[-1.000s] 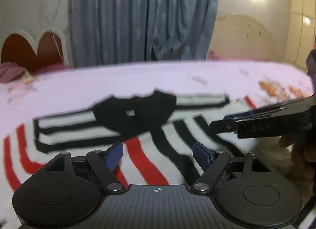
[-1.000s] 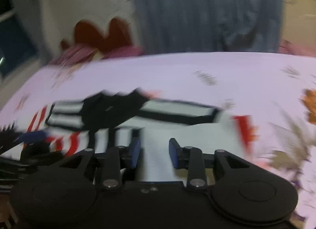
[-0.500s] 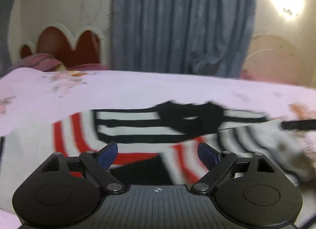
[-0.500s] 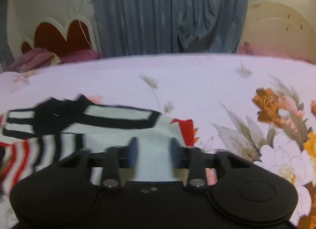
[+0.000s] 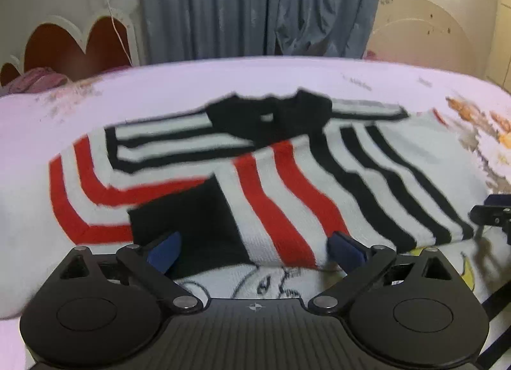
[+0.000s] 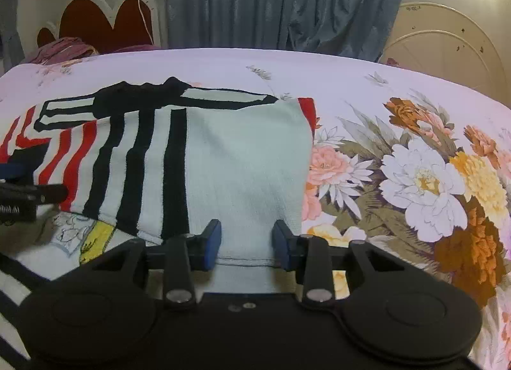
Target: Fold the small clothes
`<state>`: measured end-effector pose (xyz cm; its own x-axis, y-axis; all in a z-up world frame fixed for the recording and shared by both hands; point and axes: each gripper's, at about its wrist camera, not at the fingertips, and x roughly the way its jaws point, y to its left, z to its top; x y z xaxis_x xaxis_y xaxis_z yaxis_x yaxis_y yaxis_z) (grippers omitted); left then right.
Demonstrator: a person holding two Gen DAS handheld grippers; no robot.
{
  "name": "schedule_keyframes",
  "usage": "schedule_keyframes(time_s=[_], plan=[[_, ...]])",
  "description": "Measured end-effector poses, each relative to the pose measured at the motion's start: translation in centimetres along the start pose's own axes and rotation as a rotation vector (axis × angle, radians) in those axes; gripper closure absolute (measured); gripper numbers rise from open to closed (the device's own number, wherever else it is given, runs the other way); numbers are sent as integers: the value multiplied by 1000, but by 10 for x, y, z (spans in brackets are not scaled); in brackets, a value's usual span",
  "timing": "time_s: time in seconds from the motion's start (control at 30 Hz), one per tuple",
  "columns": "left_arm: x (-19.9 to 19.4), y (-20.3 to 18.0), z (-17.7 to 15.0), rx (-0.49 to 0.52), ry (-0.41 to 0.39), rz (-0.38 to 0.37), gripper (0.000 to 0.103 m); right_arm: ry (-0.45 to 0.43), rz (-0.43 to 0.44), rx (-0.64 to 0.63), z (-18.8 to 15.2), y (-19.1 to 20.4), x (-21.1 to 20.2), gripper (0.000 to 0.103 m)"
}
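Presently both the left claw (image 5: 252, 250) and right claw (image 6: 246, 243) gape unclamped over the striped red-black-white knit sweater (image 6: 223, 162), so a careless pinch risks dragging its folded layers askew.

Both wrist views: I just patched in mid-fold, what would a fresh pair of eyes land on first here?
First, the striped sweater spread across the bed, with bold red and black bands on white and a black collar at its far edge. Next, the big peony print on the bedsheet, right of the sweater in the right wrist view. Both the left gripper and right gripper sit open at the sweater's near edge.
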<state>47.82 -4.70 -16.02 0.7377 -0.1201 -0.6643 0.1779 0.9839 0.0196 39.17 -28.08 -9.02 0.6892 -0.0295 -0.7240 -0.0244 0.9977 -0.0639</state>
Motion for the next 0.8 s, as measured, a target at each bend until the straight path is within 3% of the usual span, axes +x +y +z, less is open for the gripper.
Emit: schedule_keyframes(time_s=[0.07, 0.13, 0.17, 0.2, 0.33, 0.43, 0.47, 0.5, 0.6, 0.8], plan=[[-8, 2, 1, -18, -34, -9, 5, -35, 4, 43, 9, 0, -8, 67], [-3, 4, -2, -16, -2, 9, 5, -59, 4, 88, 12, -3, -13, 66], [6, 4, -5, -9, 38, 16, 4, -28, -3, 98, 11, -5, -7, 68], [7, 6, -7, -25, 24, 6, 5, 27, -14, 100, 6, -6, 3, 69], [-3, 5, -3, -21, 0, 11, 5, 39, -33, 63, 8, 0, 2, 68], [-5, 9, -4, -27, -19, 10, 5, -24, -27, 100, 8, -1, -11, 64], [3, 10, -6, -21, 20, 15, 5, -21, -28, 94, 8, -1, -8, 64], [6, 12, -9, -24, 22, 5, 5, 37, -41, 78, 5, 1, 3, 64], [5, 12, -7, -24, 17, 1, 5, 55, -84, 25, 7, 13, 8, 64], [-9, 24, -7, -47, -1, 5, 5, -9, -60, 54, 17, 30, -7, 64]])
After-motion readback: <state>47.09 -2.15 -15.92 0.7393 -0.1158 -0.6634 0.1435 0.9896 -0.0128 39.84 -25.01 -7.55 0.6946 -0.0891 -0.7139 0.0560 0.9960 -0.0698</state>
